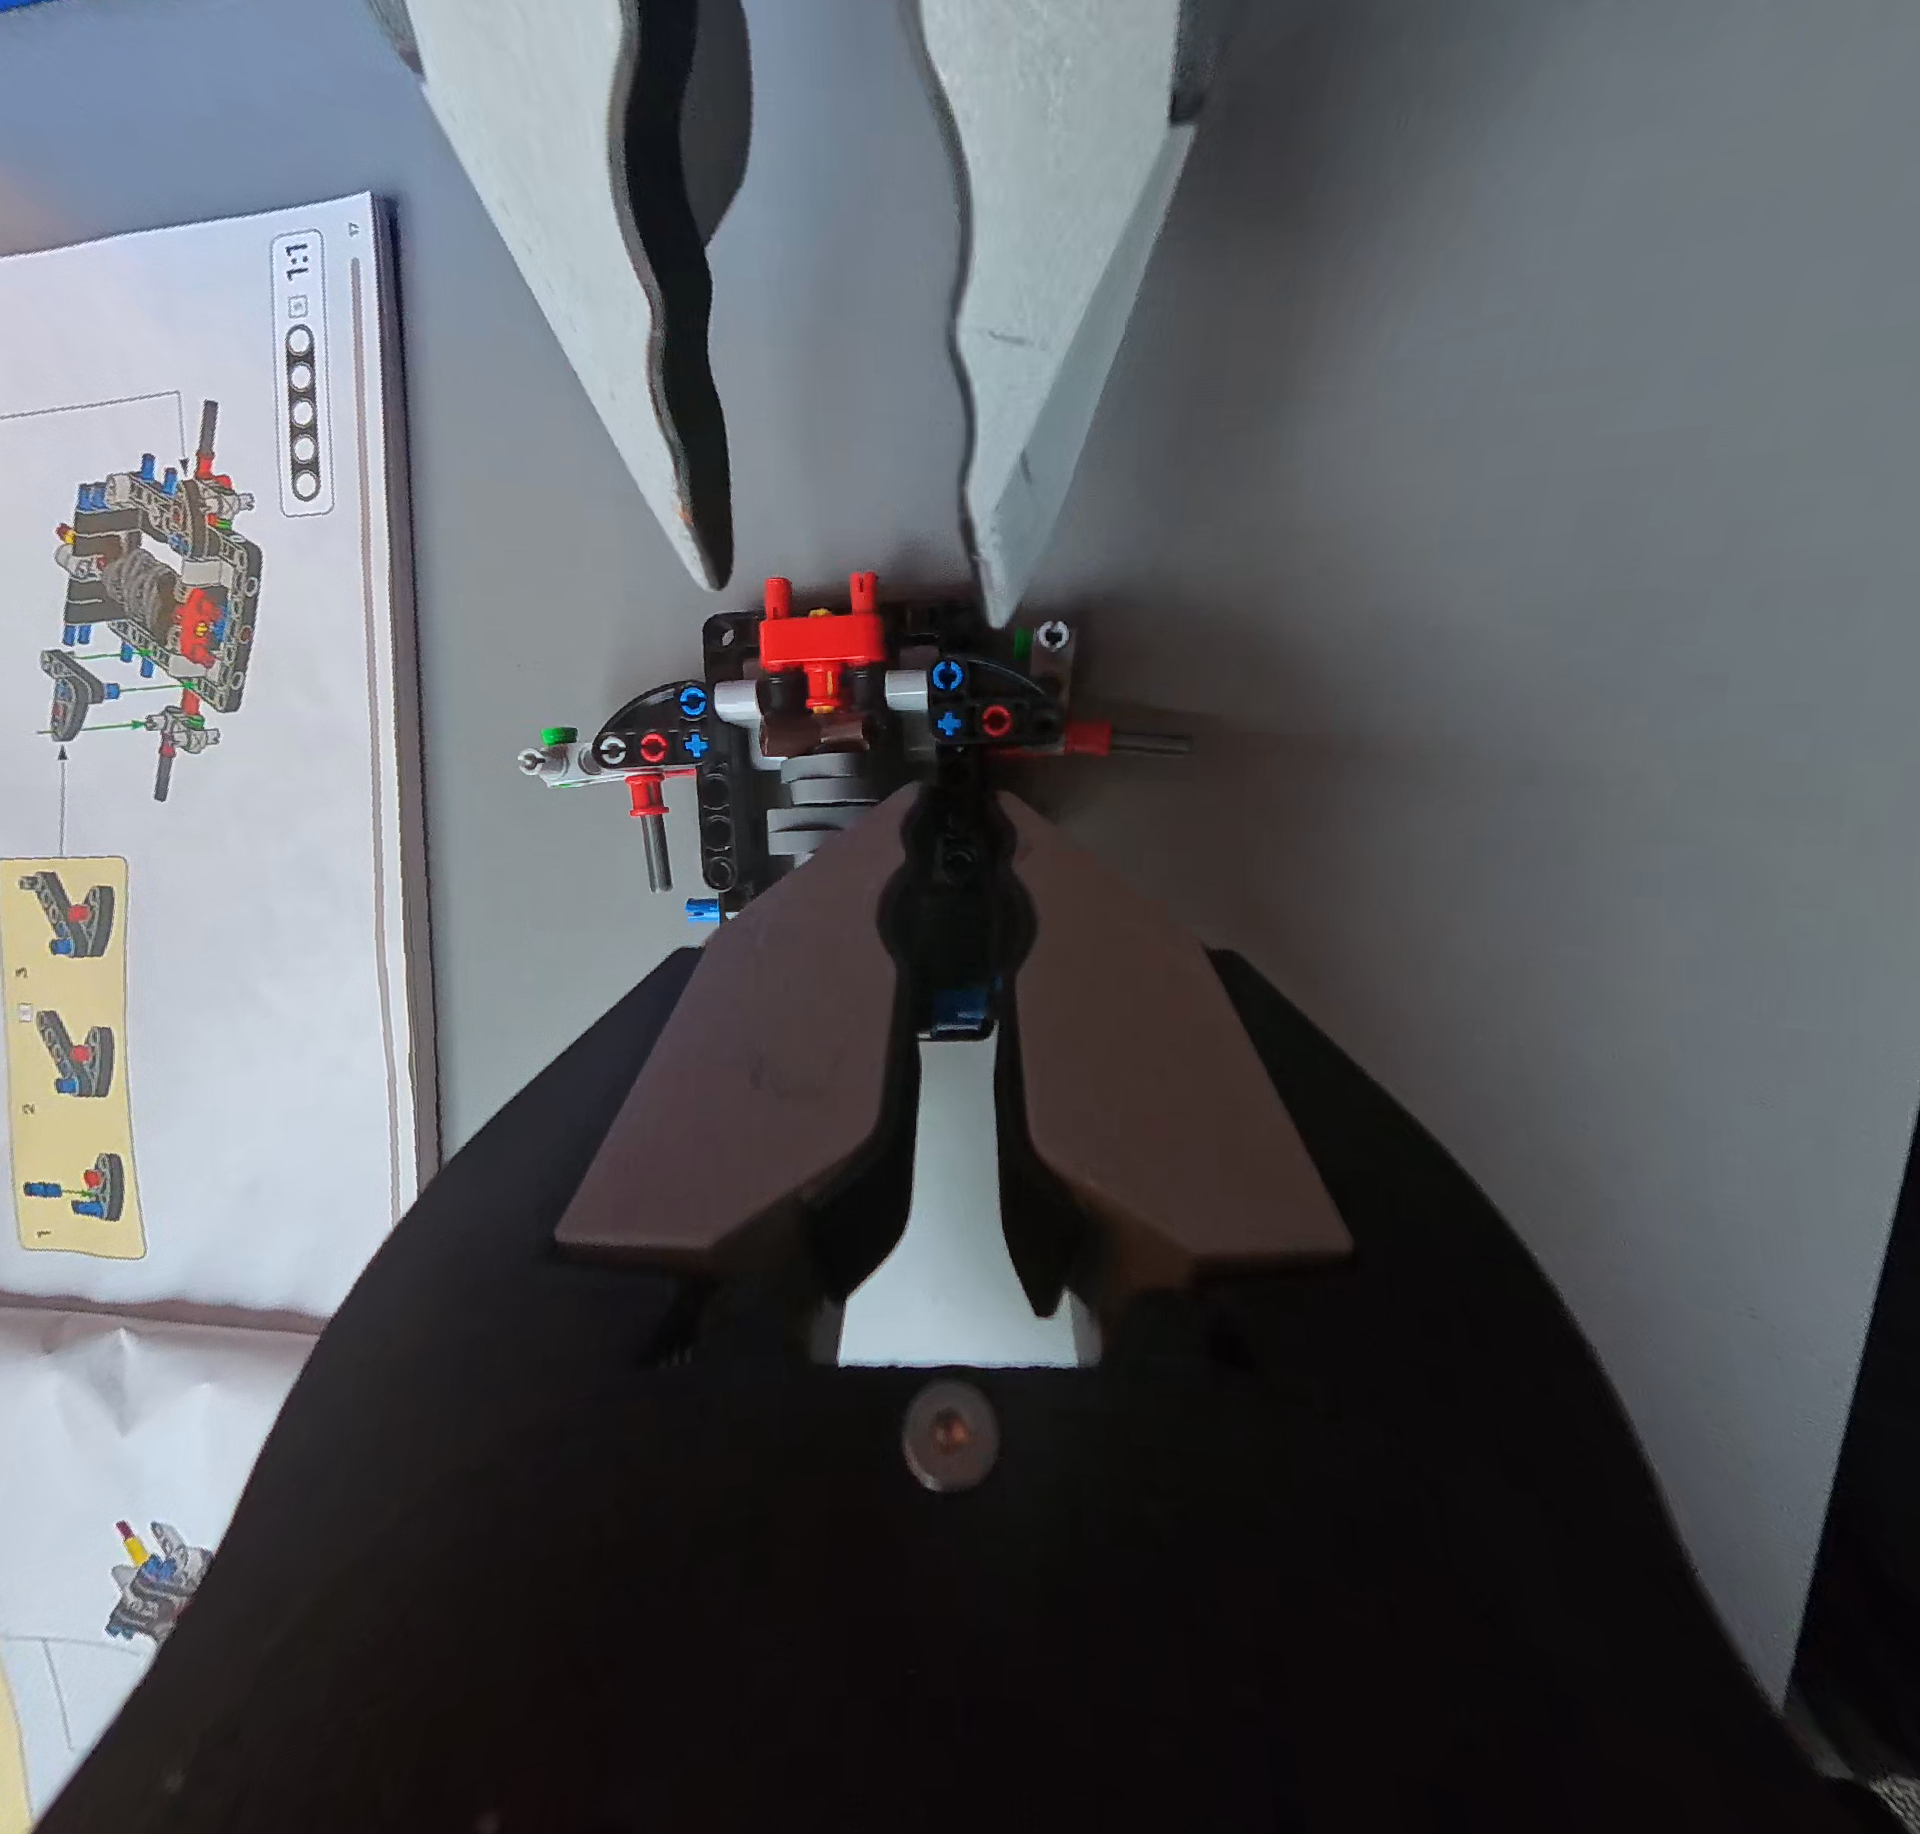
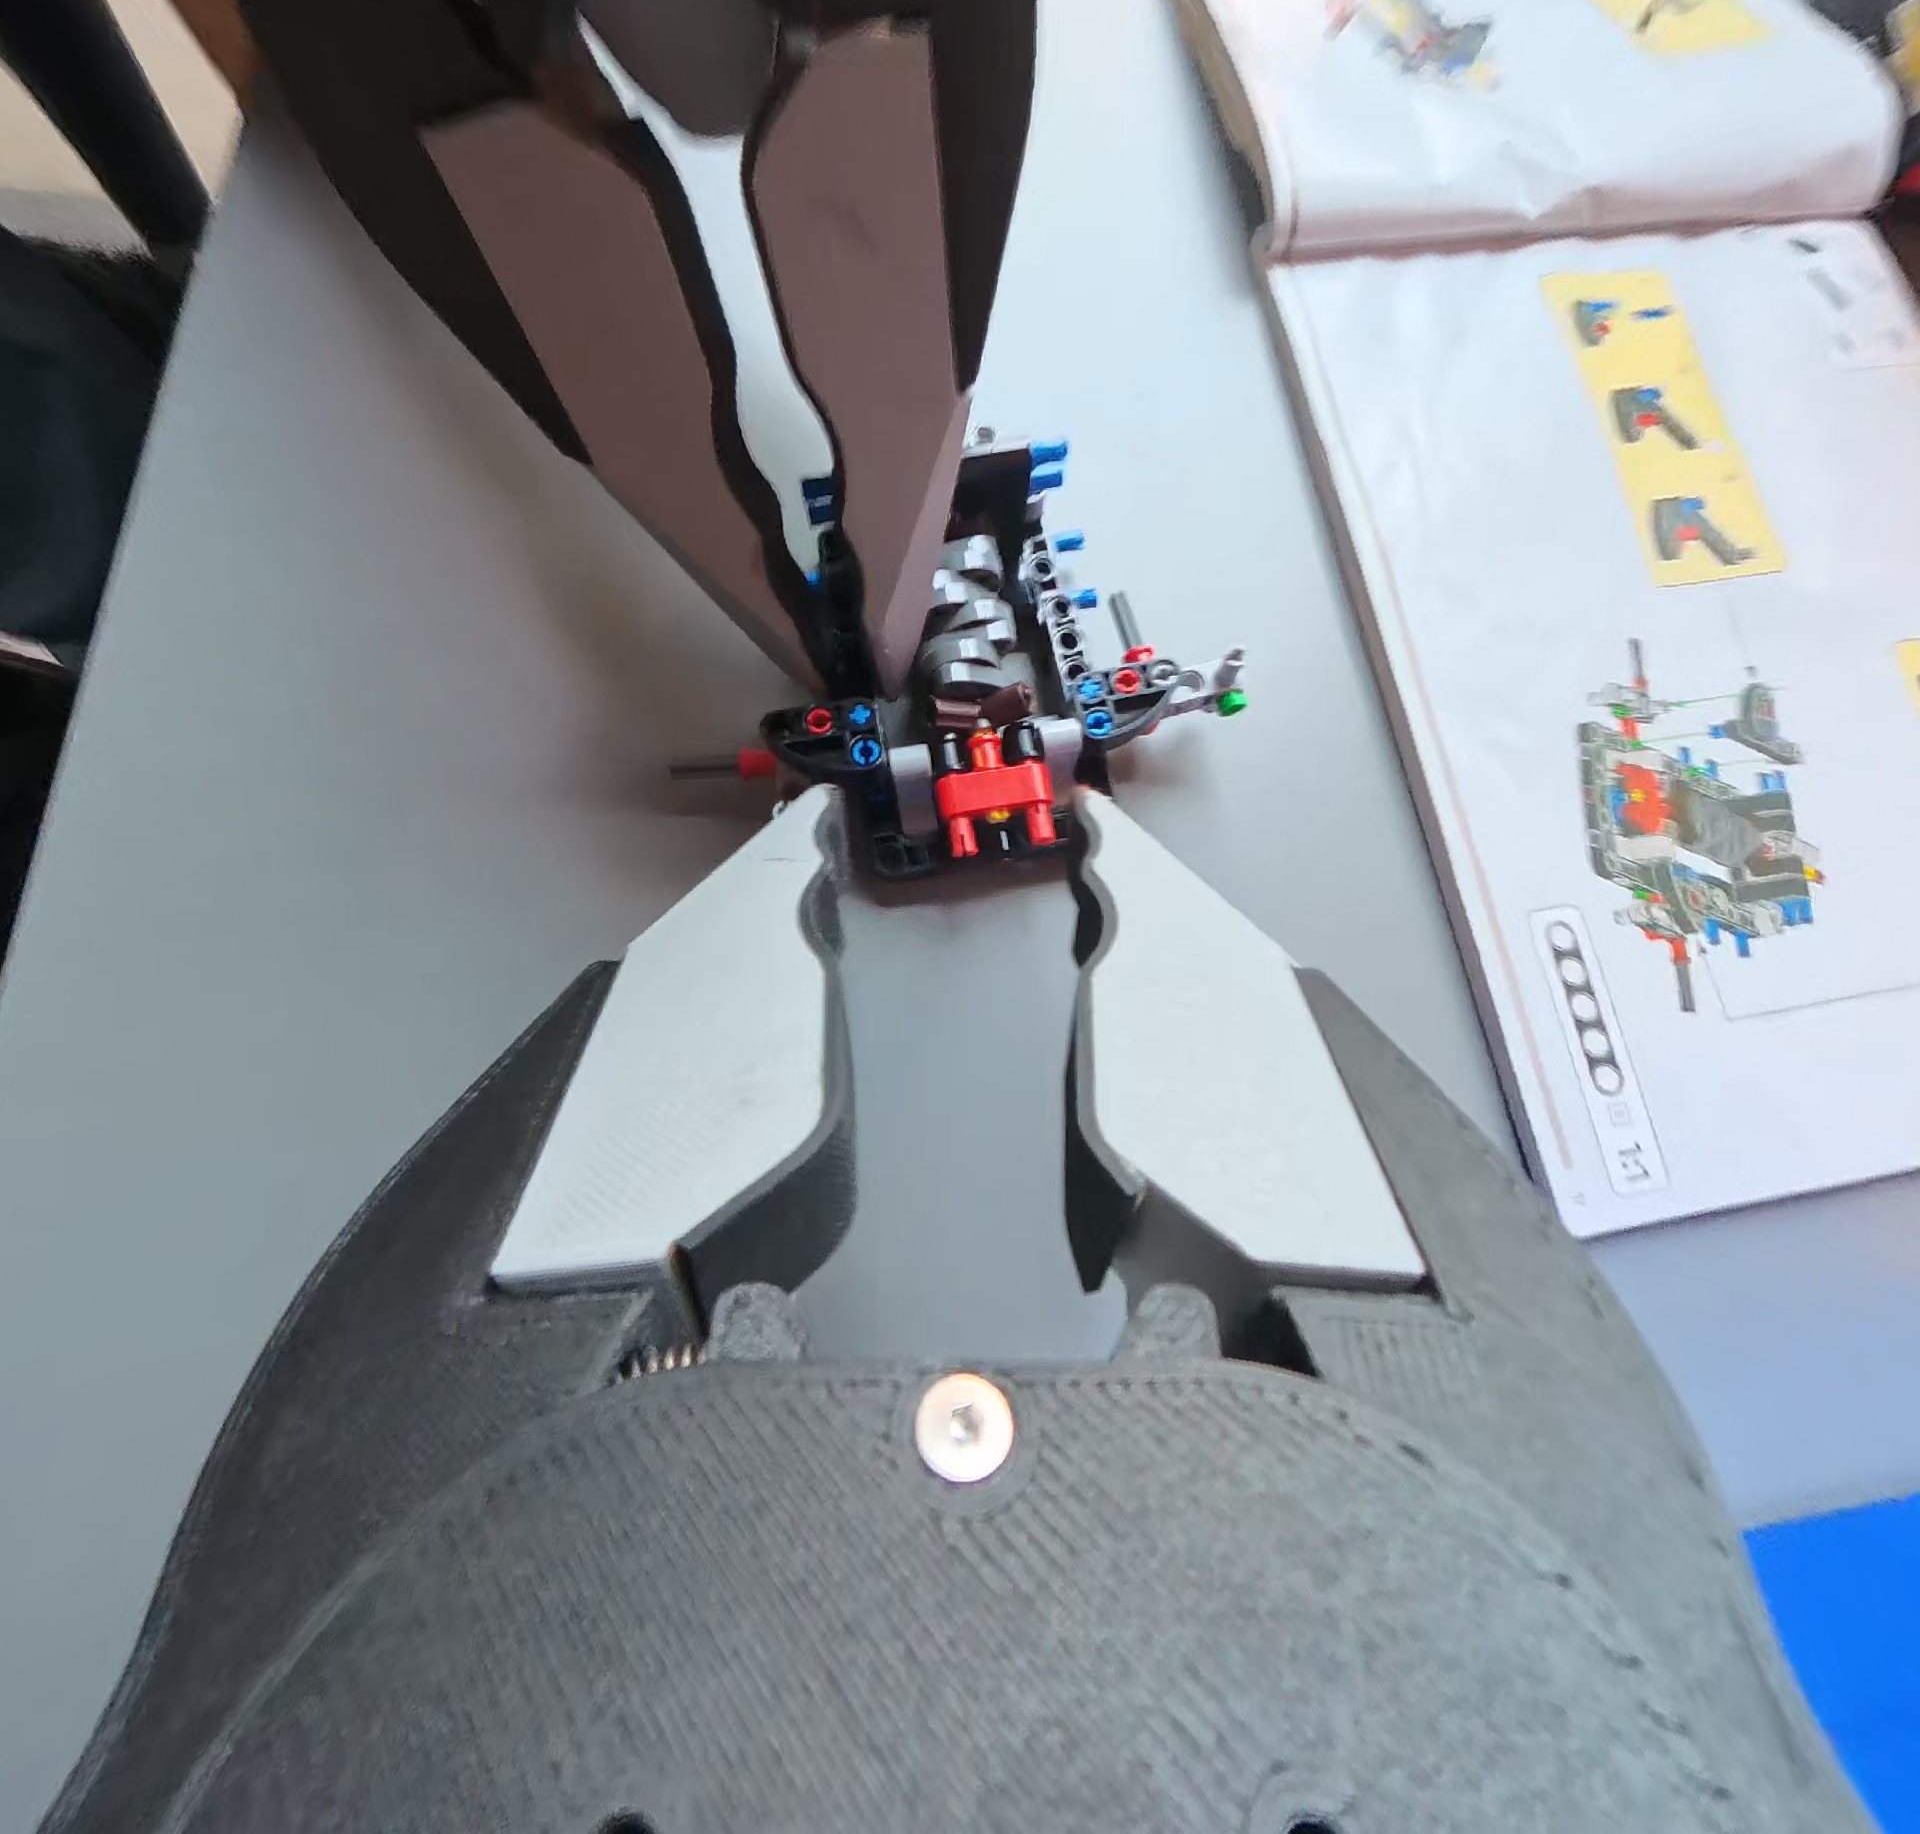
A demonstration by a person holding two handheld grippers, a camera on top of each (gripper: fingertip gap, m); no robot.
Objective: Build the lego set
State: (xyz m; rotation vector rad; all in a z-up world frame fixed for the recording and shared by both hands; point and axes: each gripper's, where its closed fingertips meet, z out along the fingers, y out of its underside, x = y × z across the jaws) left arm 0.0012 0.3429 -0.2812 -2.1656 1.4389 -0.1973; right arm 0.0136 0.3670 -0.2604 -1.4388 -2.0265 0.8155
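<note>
A partly built Lego assembly [image 1: 821,704] lies on the grey table [image 1: 1455,537]. It is a black frame with grey gears, blue pins and a red block [image 1: 821,641] at one end. My left gripper [image 1: 954,813], with brown fingers, is shut on the frame's black side beam. My right gripper [image 2: 951,802], with pale grey fingers, is open, its tips on either side of the frame's end by the red block [image 2: 992,792]. The two grippers face each other across the assembly [image 2: 977,683]. The left gripper [image 2: 852,667] comes in from the top of the right wrist view, and the right gripper [image 1: 857,589] from the top of the left wrist view.
An open instruction booklet [image 2: 1558,745] lies flat beside the assembly, also at the left of the left wrist view [image 1: 208,745]. A blue surface [image 2: 1829,1628] shows at one corner. The table's edge runs along the left of the right wrist view, with dark space beyond. The tips of both grippers are at nearly the same place.
</note>
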